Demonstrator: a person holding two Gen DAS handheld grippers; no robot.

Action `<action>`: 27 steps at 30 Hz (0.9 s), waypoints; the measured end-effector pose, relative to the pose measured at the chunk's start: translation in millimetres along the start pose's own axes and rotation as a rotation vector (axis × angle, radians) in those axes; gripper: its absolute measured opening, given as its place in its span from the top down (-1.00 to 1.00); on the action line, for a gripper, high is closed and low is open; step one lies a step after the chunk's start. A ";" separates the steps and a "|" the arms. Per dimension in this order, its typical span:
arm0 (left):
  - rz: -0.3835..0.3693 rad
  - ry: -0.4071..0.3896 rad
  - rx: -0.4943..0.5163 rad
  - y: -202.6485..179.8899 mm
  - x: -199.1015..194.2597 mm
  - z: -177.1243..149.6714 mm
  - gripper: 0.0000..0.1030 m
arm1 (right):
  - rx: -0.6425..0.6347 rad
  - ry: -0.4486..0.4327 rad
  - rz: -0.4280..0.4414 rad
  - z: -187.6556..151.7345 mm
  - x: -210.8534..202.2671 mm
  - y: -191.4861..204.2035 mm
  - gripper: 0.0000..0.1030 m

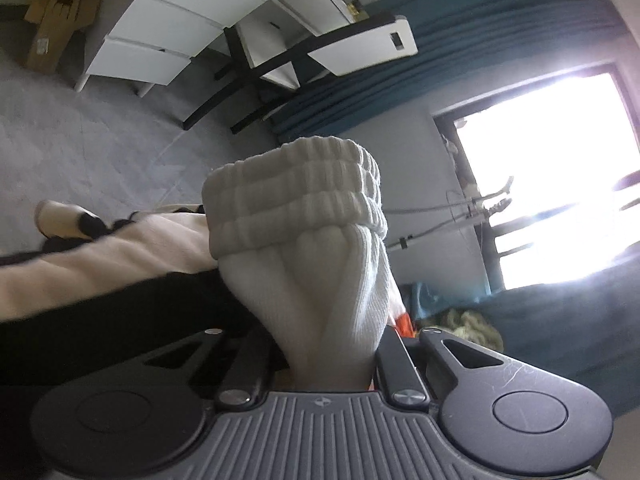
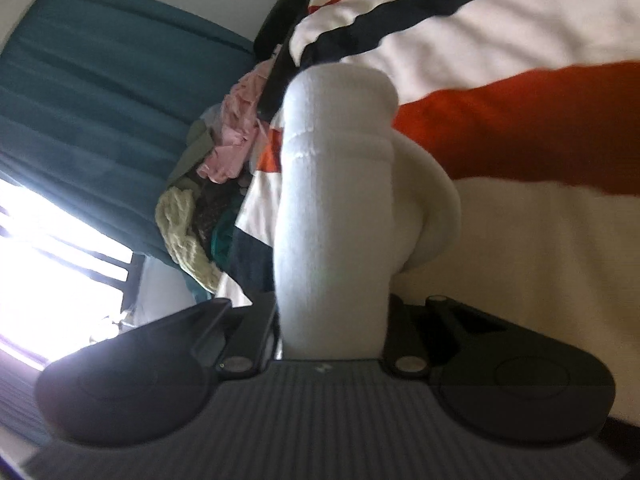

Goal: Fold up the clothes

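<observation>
In the left wrist view, the left gripper is pinching a white ribbed sock between its two dark fingers, the jaws drawn in close against the fabric; the sock's cuff end is standing up from the jaws, its ribbed band bunching in thick folds at the top; just left of it a cream and black garment is lying in a blur; further out a grey floor is spreading toward a white chest of drawers and a flattened cardboard box; beyond these a teal curtain is hanging beside a glaring window.

In the right wrist view, the right gripper is clamping the other end of a white sock, the jaws closed tight on it, the smooth toe part rising in front of the lens; right behind it a striped cloth in white, orange and navy is filling the right side; to the left a pile of mixed clothes, pink and pale knit among them, is sitting in front of a teal curtain; a bright window is glowing at the lower left.
</observation>
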State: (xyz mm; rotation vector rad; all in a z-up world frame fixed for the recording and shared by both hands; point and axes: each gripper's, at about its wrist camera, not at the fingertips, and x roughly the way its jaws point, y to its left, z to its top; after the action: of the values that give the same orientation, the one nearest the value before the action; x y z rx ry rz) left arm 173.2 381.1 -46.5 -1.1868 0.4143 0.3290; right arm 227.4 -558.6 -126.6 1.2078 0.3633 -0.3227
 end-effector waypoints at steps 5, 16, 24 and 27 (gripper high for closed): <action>0.043 0.039 0.108 6.7 -32.0 -0.8 0.77 | 0.053 0.049 -0.045 3.9 -39.4 -37.7 0.71; 0.137 0.097 0.205 51.4 -40.4 -28.4 0.46 | 0.178 0.132 -0.036 -2.3 -35.4 -90.8 0.70; 0.210 0.059 0.498 18.4 -80.3 -75.0 -0.34 | 0.128 0.120 -0.023 -4.6 -42.8 -84.3 0.66; 0.210 -0.027 0.585 2.1 -101.3 -95.8 -0.47 | 0.125 0.117 -0.009 -2.6 -42.1 -83.5 0.66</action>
State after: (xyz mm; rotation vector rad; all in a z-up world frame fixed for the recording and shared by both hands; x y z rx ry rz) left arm 70.0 288.8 -30.2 -0.5686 0.5665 0.3719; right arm 153.6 -581.0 -179.4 1.3514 0.4555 -0.2858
